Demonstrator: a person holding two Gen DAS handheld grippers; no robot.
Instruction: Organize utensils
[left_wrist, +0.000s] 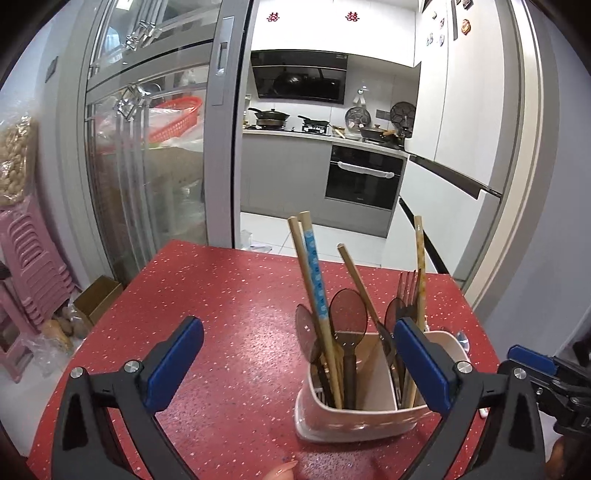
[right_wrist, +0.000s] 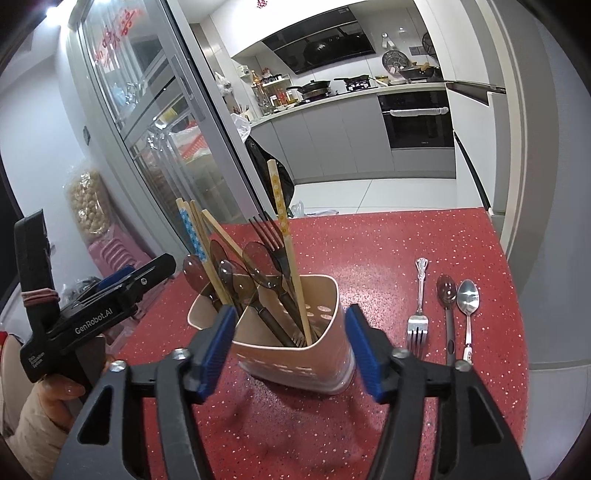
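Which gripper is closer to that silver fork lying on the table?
Right. The right gripper sits just beside the silver fork; the left gripper is across the holder.

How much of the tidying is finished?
Most of it: chopsticks, dark spoons and a fork already stand in the pink holder. Nothing is in hand; the left tongs and right tongs are open. A silver fork, dark spoon and silver spoon still lie on the red table.

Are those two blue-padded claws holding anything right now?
No. The left gripper is open over the red table; the right gripper straddles the beige plastic utensil holder, pads apparently clear.
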